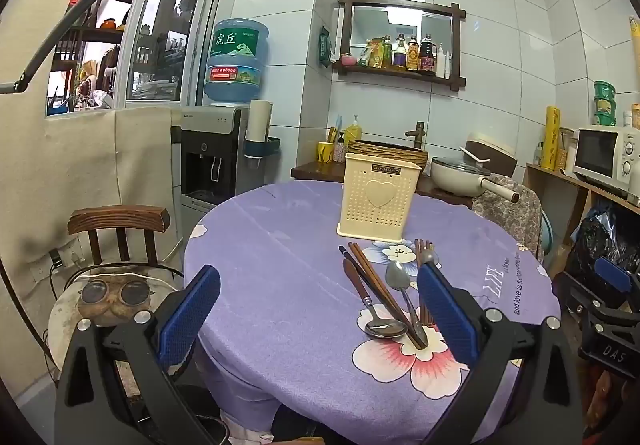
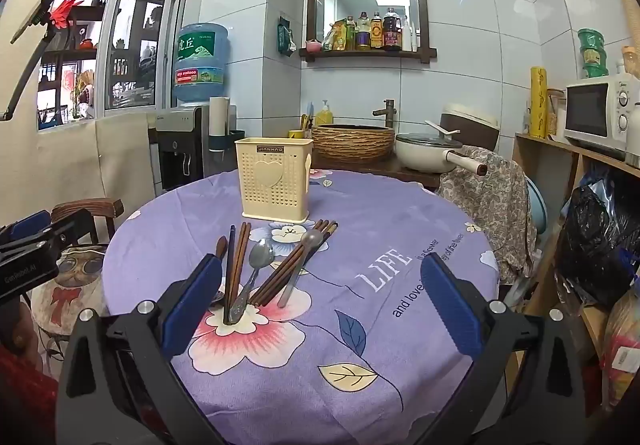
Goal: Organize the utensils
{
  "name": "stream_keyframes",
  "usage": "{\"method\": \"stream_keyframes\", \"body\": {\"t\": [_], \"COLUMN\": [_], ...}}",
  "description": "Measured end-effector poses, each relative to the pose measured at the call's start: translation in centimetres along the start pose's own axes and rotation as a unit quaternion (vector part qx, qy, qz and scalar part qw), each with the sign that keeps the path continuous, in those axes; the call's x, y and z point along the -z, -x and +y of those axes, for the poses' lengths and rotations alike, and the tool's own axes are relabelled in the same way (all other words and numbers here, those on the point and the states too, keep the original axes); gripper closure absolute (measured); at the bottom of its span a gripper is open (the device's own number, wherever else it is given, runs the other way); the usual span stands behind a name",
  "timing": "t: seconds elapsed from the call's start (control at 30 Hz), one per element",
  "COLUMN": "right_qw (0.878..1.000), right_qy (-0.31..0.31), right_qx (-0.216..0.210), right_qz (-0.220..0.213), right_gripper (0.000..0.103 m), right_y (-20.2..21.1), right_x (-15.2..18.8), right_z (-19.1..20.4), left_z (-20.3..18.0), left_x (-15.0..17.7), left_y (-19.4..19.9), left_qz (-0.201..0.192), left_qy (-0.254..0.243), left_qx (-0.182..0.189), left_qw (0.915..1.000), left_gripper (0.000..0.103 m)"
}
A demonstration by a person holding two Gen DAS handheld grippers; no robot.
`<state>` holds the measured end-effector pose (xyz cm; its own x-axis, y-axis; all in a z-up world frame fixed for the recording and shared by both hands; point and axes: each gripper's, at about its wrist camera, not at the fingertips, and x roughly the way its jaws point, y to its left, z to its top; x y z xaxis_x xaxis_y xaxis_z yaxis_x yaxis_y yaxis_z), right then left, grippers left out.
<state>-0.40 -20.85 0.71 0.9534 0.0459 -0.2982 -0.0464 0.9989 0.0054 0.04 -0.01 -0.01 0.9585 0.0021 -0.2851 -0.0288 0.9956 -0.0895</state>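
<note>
A cream perforated utensil holder [image 1: 378, 201] [image 2: 274, 181] stands upright and looks empty on the purple flowered tablecloth [image 1: 280, 265] [image 2: 360, 245]. In front of it lies a loose pile of utensils: brown chopsticks [image 1: 380, 287] [image 2: 238, 265], a spoon [image 1: 384, 327] with a wooden handle, a second steel spoon [image 1: 398, 279] [image 2: 260, 255] and a third spoon [image 2: 310, 245] across more chopsticks [image 2: 288, 273]. My left gripper [image 1: 320, 309] is open above the table's near edge, the pile just inside its right finger. My right gripper [image 2: 320, 305] is open, the pile beside its left finger.
A wooden chair [image 1: 120, 229] with an owl cushion stands left of the table. Behind are a water dispenser [image 1: 212, 153], a basket-like basin [image 2: 352, 143], a pan [image 2: 432, 157] and a cloth-draped chair [image 2: 488, 197]. A shelf with a microwave [image 2: 596, 113] and black bags lines the right.
</note>
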Motion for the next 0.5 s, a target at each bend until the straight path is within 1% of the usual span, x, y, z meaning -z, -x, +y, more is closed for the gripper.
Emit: {"method": "stream_keyframes", "body": {"t": [0.43, 0.5], "right_qw": [1.000, 1.000], "right_qy": [0.000, 0.000], "right_qx": [0.000, 0.000], "right_qz": [0.000, 0.002], "right_gripper": [0.005, 0.005], "right_y": [0.33, -0.11], "right_x": [0.00, 0.02], "right_z": [0.18, 0.09], "left_z": [0.05, 0.02], "left_x": [0.12, 0.01], "left_y": [-0.44, -0.35], "left_qz": [0.001, 0.003], "left_qy": [-0.001, -0.001], "left_qx": [0.002, 0.002], "left_qw": [1.0000, 1.0000], "left_gripper": [0.006, 0.006]}}
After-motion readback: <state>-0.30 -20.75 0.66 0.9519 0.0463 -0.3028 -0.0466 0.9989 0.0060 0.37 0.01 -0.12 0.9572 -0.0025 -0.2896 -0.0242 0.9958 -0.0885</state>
